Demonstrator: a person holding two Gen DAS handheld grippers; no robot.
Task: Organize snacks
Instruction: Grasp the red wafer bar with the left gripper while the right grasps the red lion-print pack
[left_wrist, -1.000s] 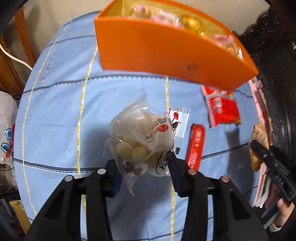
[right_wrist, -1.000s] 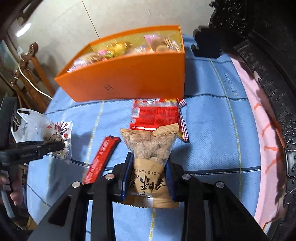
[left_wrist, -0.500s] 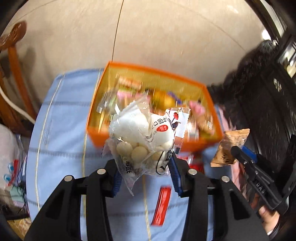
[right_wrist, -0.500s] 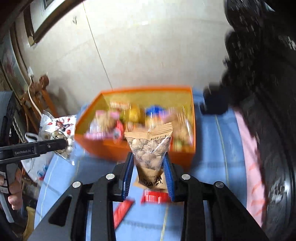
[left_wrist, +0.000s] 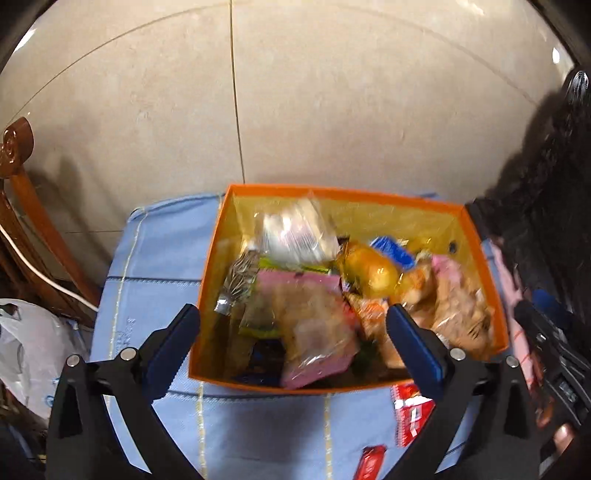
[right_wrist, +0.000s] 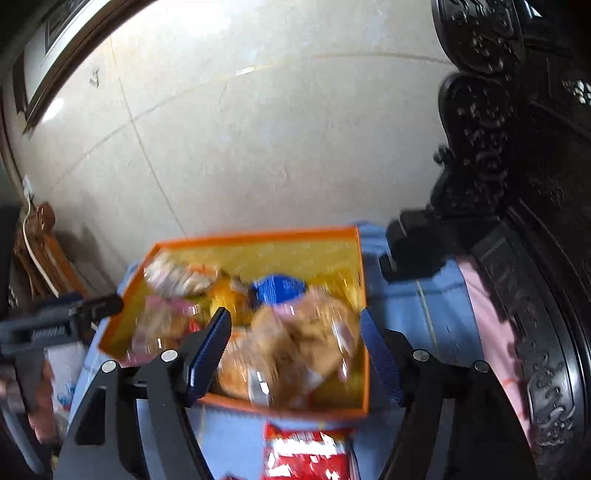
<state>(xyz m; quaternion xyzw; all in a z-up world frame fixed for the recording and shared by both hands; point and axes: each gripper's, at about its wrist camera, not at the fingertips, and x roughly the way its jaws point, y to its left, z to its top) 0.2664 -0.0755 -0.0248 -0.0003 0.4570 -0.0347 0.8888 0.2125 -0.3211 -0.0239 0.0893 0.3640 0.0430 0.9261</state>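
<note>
An orange box (left_wrist: 388, 197) full of several wrapped snacks stands on the blue cloth; it also shows in the right wrist view (right_wrist: 364, 295). My left gripper (left_wrist: 293, 321) is open and empty above the box's near left part. The clear bag of white sweets (left_wrist: 295, 232) lies at the back of the box. My right gripper (right_wrist: 295, 325) is open and empty above the box's near right part, over the brown nut pouch (right_wrist: 299, 343), which is blurred. A red packet (left_wrist: 412, 410) and a red bar (left_wrist: 371, 461) lie on the cloth in front of the box; the packet shows in the right wrist view (right_wrist: 306, 456).
The blue cloth (left_wrist: 155, 266) covers the table. A wooden chair (left_wrist: 22, 206) and a white plastic bag (left_wrist: 26, 339) are at the left. Dark carved furniture (right_wrist: 524, 221) stands close on the right. A tiled wall (left_wrist: 295, 92) is behind the box.
Both grippers have opened and let go of their bags, which now lie in the orange box. Both views have moved closer over the box.
</note>
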